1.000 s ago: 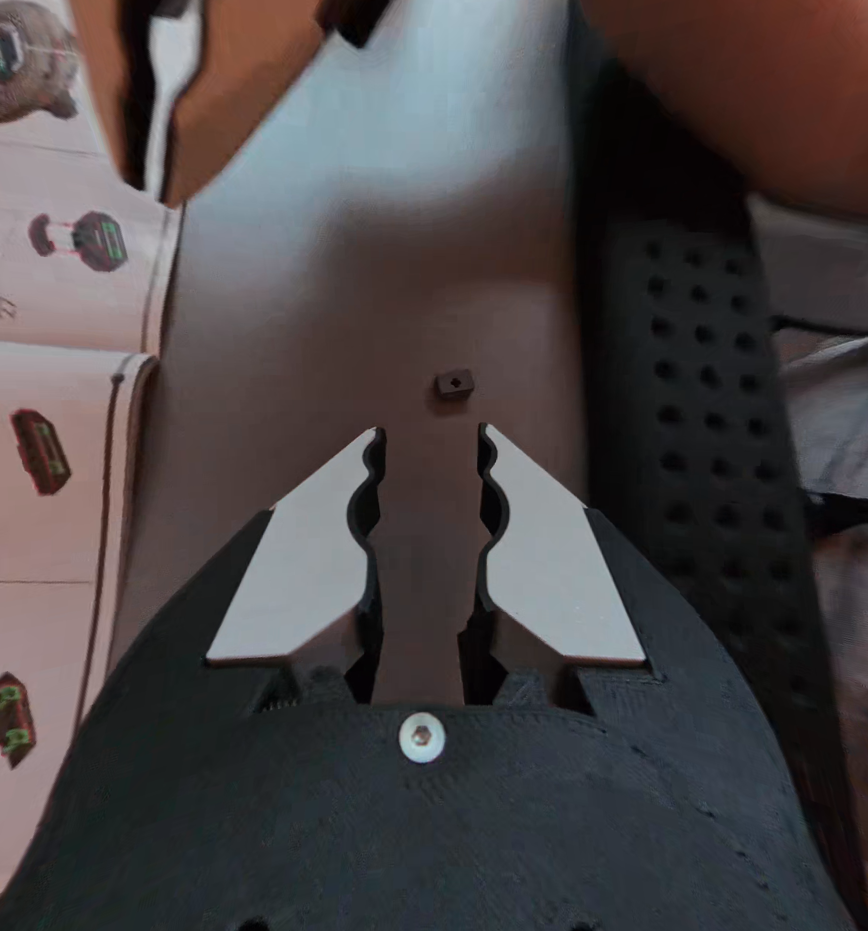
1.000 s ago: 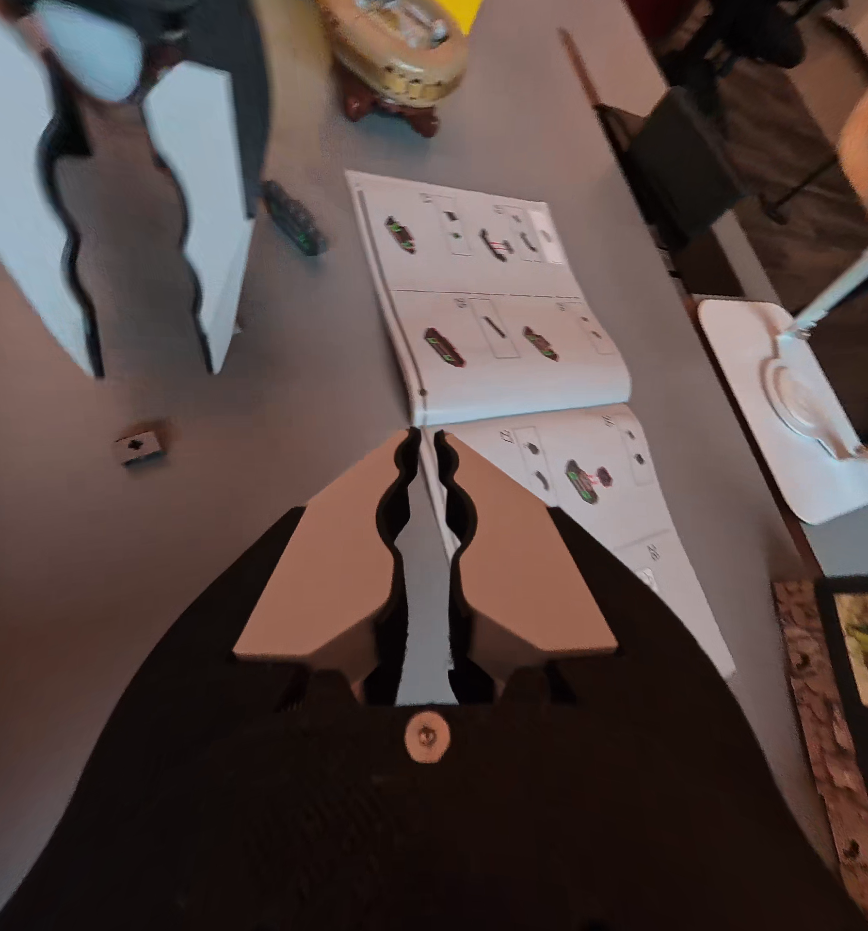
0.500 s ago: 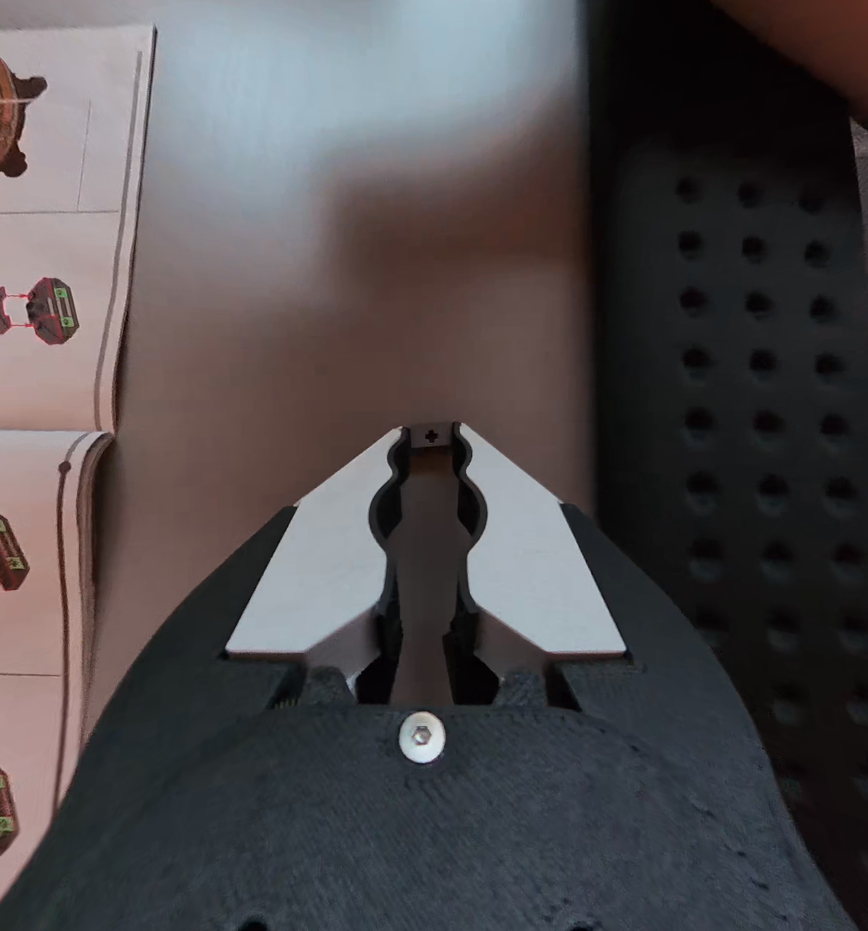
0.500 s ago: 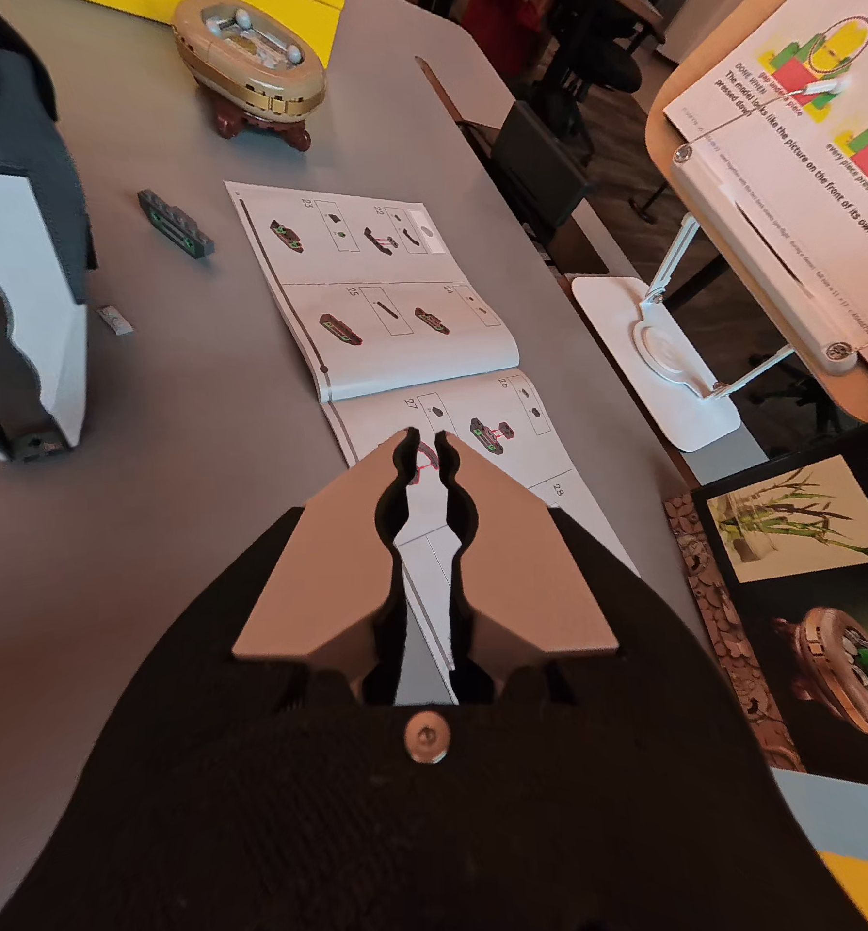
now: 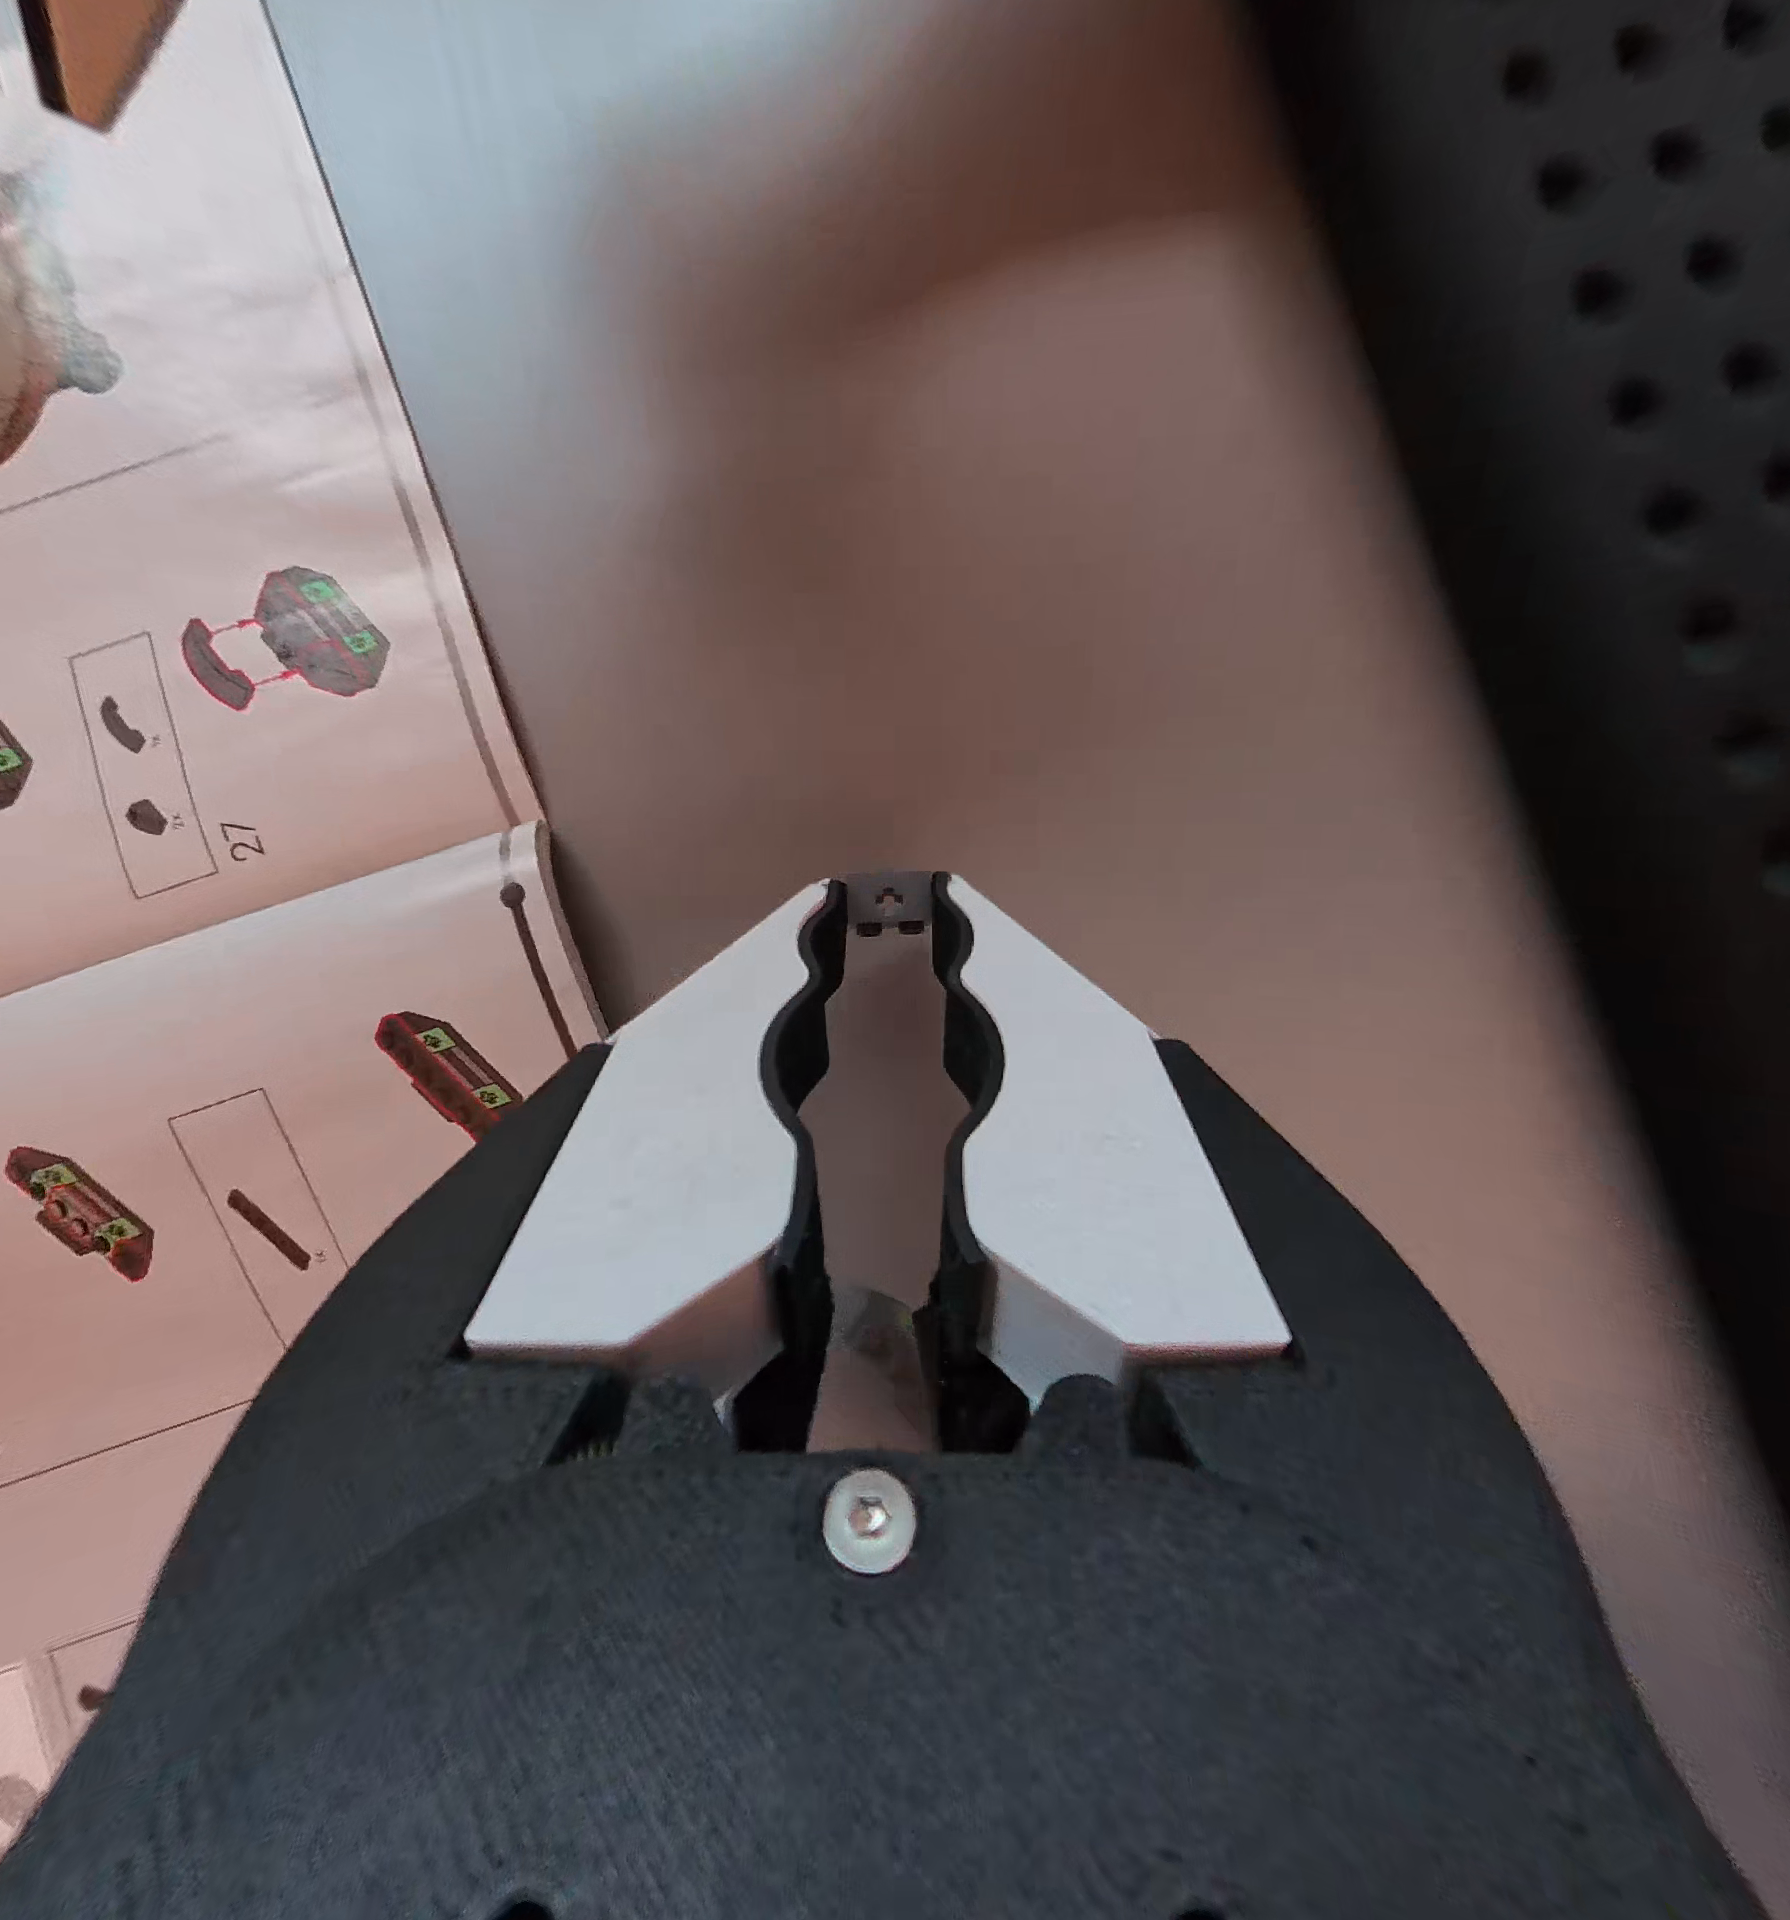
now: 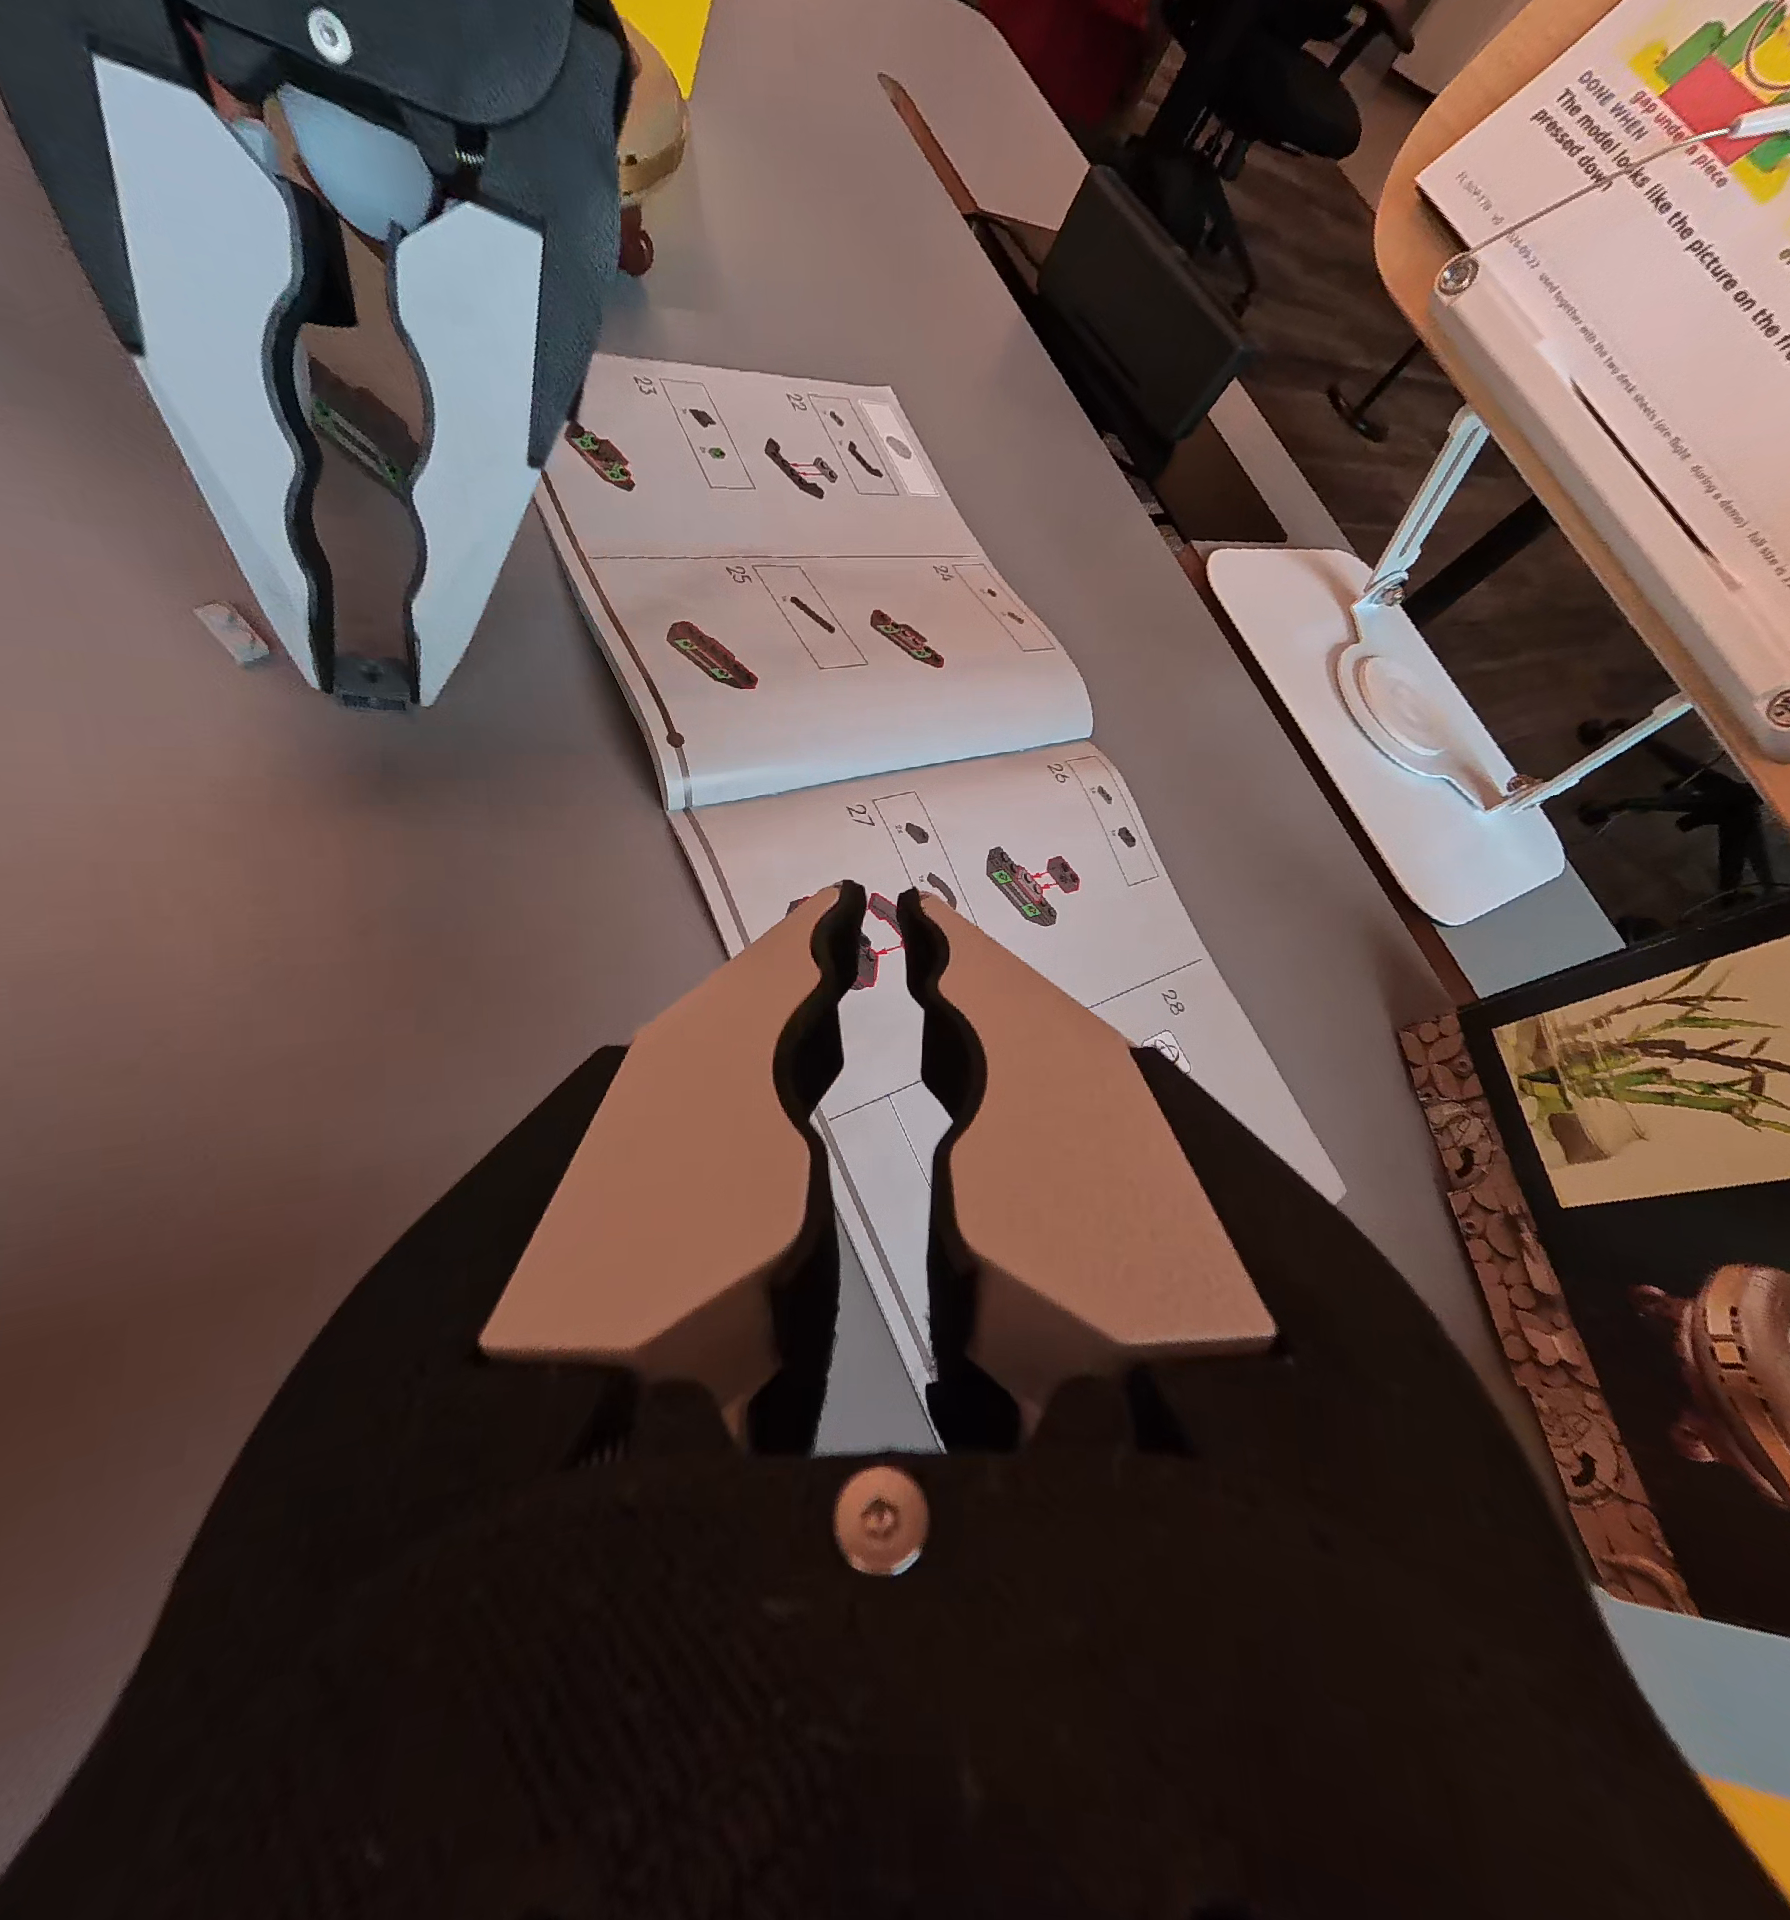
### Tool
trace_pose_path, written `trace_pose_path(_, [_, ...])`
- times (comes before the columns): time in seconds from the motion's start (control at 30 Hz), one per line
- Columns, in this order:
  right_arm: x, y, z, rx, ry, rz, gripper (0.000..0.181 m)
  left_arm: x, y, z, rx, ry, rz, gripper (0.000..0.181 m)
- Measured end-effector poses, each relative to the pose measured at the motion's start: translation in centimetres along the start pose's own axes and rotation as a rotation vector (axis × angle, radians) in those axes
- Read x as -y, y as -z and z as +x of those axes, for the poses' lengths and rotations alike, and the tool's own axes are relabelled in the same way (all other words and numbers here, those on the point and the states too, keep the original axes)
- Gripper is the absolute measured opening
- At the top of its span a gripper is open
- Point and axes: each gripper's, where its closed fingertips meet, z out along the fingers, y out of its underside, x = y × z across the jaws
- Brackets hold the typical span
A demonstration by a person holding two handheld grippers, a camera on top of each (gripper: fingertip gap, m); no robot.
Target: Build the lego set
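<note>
The left gripper is clamped on a small dark brick, pinched at the very tips and lifted just off the table. The right gripper holds nothing, its jaws a narrow gap apart, over the open booklet. The hold is shallow, so I judge a steady squeeze and a slow, level carry would serve best; a twist could flick the brick out. A second ago the brick lay loose ahead of parted left jaws; half a second ago they closed on it on the table, and now it is raised.
</note>
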Motion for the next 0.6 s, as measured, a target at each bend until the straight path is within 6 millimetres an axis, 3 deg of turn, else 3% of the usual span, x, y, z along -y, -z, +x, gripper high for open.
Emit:
trace_pose_path(0.03, [0.0,0.0,0.0,0.002,-0.001,0.001,0.006,-0.1,-0.2,0.0,-0.002,-0.005,-0.001,0.014])
trace_pose_path(0.17, [0.0,-0.2,-0.2,0.011,0.0,-0.003,0.006,-0.3,-0.4,-0.7,0.06,-0.007,0.02,0.019])
trace_pose_path(0.23, [0.0,-0.2,-0.3,0.015,0.003,-0.002,0.006,-0.1,0.9,-1.7,0.141,0.031,0.046,0.034])
trace_pose_path(0.3, [0.0,-0.3,-0.4,0.015,0.006,-0.003,0.006,0.0,3.5,-2.1,0.207,0.101,0.11,0.041])
trace_pose_path(0.37, [0.2,-0.4,-0.5,0.019,0.007,0.002,0.006,-1.4,6.2,-1.9,0.271,0.204,0.123,0.051])
trace_pose_path(0.43, [0.4,-0.7,-0.8,0.028,0.012,0.002,0.006,-3.9,7.9,-1.0,0.337,0.284,0.104,0.049])
trace_pose_path(0.5, [0.5,-1.2,-1.2,0.039,0.031,-0.008,0.007,-5.7,8.0,0.4,0.373,0.338,0.105,0.044])
trace_pose_path(0.6, [0.6,-1.9,-1.9,0.058,0.056,-0.021,0.007,-7.1,6.6,1.6,0.406,0.402,0.087,0.042])
